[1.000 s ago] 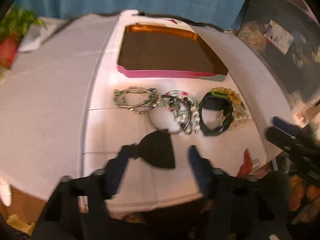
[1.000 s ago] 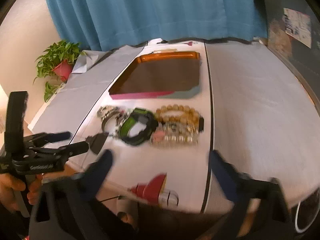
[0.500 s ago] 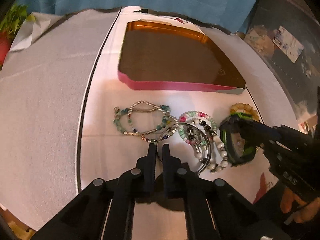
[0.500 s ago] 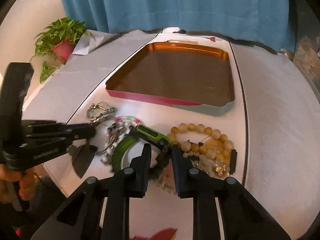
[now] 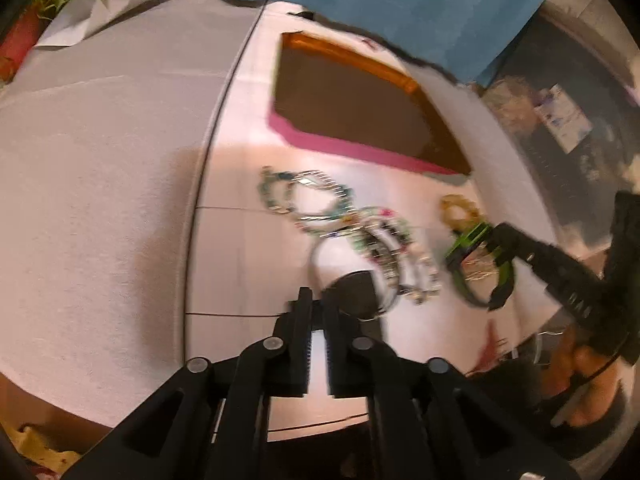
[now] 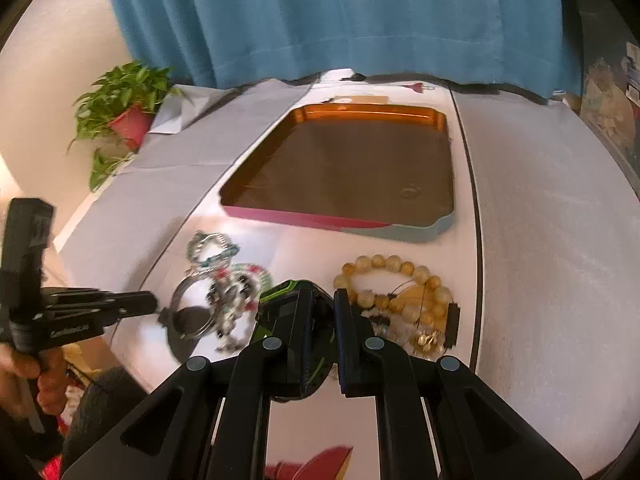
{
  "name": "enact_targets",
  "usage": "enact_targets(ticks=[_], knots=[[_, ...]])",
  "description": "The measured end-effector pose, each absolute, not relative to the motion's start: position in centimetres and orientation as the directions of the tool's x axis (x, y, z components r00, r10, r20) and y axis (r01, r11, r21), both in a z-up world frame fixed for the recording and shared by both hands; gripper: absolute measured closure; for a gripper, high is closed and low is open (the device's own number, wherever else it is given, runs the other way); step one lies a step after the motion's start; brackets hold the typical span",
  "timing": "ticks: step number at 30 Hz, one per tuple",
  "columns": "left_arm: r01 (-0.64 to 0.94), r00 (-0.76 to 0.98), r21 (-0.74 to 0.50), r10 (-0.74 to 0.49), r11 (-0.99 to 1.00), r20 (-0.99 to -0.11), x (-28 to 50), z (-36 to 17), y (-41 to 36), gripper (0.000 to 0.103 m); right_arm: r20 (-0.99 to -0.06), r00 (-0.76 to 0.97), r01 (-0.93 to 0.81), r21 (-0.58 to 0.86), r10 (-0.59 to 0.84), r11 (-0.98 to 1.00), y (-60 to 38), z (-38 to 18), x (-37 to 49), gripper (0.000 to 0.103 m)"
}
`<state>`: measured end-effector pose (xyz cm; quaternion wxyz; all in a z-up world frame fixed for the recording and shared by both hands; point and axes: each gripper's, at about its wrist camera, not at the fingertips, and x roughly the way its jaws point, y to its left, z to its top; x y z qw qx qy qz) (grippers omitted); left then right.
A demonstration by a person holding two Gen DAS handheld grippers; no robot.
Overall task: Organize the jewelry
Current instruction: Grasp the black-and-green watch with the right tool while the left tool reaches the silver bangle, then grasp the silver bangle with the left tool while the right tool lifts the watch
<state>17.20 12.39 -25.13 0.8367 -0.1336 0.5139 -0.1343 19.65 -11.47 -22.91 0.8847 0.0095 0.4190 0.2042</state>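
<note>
Both claws closed; right claw [image 6: 322, 300] grips green-black band [image 6: 276, 294].

- Two black plastic grippers: left gripper [image 5: 316, 304] and right gripper [image 6: 322, 300].
- Long flat fingers [image 6: 298, 344], with blue pads on the inner faces.
- Black arms spread out in a V shape behind the fingers.
- Round grey screws [image 6: 375, 343] at the joints.
- Small white letters [image 6: 70, 333] printed on the side.
- Boxy black block [image 6: 26, 240] on top.
</note>
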Motion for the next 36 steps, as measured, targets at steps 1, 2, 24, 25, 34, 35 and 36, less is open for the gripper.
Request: enact_targets(ticks=[1,2,24,25,34,35,36], knots=[[0.094,0.443,-0.344,-0.348,0.934,-0.826,17.3,-24.9,11.8,0.066,-0.739,0.565,-0.357,0.183,0.368,0.916,-11.5,-22.7,19.2,0.092],[0.093,0.453,-0.309,-0.317,0.947,-0.833,17.3,-24.7,11.2,0.031,-0.739,0.564,-0.358,0.184,0.369,0.915,-11.7,-22.6,18.9,0.092],[0.211,0.497,-0.167,-0.253,0.963,-0.83,18.2,-26.3,8.0,0.044,-0.779,0.553,-0.186,0.232,0.297,0.955,-18.3,-26.0,16.5,0.09],[0.199,0.496,-0.178,-0.256,0.964,-0.83,18.1,-26.3,8.3,0.044,-0.779,0.552,-0.192,0.229,0.297,0.954,-18.2,-26.1,16.5,0.09],[0.184,0.519,-0.115,-0.196,0.976,-0.832,16.1,-26.4,9.6,0.044,-0.784,0.559,-0.209,0.182,0.27,0.961,-17.3,-26.4,15.6,0.083],[0.183,0.519,-0.12,-0.2,0.976,-0.831,16.1,-26.4,9.8,0.044,-0.784,0.559,-0.214,0.179,0.271,0.96,-17.2,-26.4,15.6,0.083],[0.185,0.517,-0.124,-0.204,0.975,-0.832,16.1,-26.4,9.9,0.044,-0.781,0.558,-0.22,0.187,0.281,0.957,-17.3,-26.2,15.5,0.083]])
